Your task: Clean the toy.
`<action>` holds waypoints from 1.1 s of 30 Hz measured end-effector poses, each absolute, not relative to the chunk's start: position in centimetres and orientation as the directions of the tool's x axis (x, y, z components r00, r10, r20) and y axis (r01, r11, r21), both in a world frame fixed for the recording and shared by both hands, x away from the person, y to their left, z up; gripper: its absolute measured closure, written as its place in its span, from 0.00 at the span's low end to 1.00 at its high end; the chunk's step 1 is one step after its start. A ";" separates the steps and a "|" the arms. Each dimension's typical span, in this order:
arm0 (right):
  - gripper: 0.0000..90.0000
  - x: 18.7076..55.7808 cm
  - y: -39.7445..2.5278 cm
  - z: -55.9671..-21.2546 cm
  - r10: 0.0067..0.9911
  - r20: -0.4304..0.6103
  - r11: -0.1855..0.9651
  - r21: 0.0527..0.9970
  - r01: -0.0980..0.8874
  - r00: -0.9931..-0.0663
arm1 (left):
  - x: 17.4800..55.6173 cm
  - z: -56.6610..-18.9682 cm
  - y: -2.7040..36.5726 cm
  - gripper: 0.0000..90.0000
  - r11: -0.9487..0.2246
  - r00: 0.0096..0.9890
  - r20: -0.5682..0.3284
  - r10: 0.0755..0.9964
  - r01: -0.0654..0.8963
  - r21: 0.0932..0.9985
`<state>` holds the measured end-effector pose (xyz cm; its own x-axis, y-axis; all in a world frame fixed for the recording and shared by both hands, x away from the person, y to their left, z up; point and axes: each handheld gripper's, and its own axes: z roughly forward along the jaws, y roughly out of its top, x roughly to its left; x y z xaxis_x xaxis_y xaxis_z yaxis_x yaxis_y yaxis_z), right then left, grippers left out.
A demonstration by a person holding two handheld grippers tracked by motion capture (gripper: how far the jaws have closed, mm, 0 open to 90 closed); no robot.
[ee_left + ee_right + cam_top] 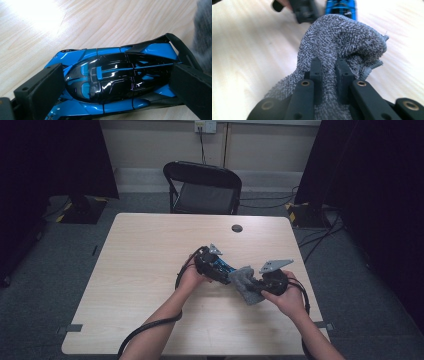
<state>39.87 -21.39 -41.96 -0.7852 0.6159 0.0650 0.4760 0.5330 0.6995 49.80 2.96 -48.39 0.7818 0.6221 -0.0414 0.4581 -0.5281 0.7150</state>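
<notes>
Left gripper (226,269) has its fingers (42,87) spread wide around a blue-and-black toy race car (112,82), clamped end to end, one finger on each end of the body. In the left gripper view the car looks to rest on, or sit just above, the desk (105,22); can't tell which.

Right gripper (252,286) has its fingers (315,72) nearly closed, pinching a bunched grey terry cloth (342,42). The cloth bulges ahead of the fingertips and some hangs down toward the desk.

In the high view the car (220,266) and cloth (246,282) sit right of desk centre, toward the near edge, cloth just beside the car's right end, possibly touching. A round dark grommet (237,228) sits near the far edge, and a black folding chair (202,187) stands beyond it.

Looks like a wipe-down of the car, cloth arriving at one end.

Risks, judged:
- The end-to-end hold is on glossy, sloped plastic. A sideways push from the cloth could twist the car or pop it out.
- The rear wing (175,45) is thin and next to the cloth. Terry loops could snag it and bend it or drag the car.
- The cloth is pinched in a small fold, so hard rubbing could pull it free.
- The two grippers are very close and could knock fingers.
</notes>
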 end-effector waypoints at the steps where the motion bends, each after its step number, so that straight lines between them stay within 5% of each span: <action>1: 0.87 40.1 -21.7 -41.9 0.622 0.071 0.525 0.701 0.482 -0.780 | 49.8 -48.4 3.0 0.00 -0.527 0.781 -0.043 0.623 0.459 0.715; 15: 0.87 45.7 -23.5 -42.7 0.739 -0.009 0.483 0.704 0.520 -0.674 | 49.8 -48.4 3.0 0.00 -0.528 0.785 -0.049 0.617 0.461 0.713; 33: 0.87 52.1 -20.3 -44.7 0.708 -0.090 0.530 0.723 0.443 -0.701 | 49.6 -48.5 3.0 0.00 -0.521 0.779 -0.047 0.625 0.461 0.718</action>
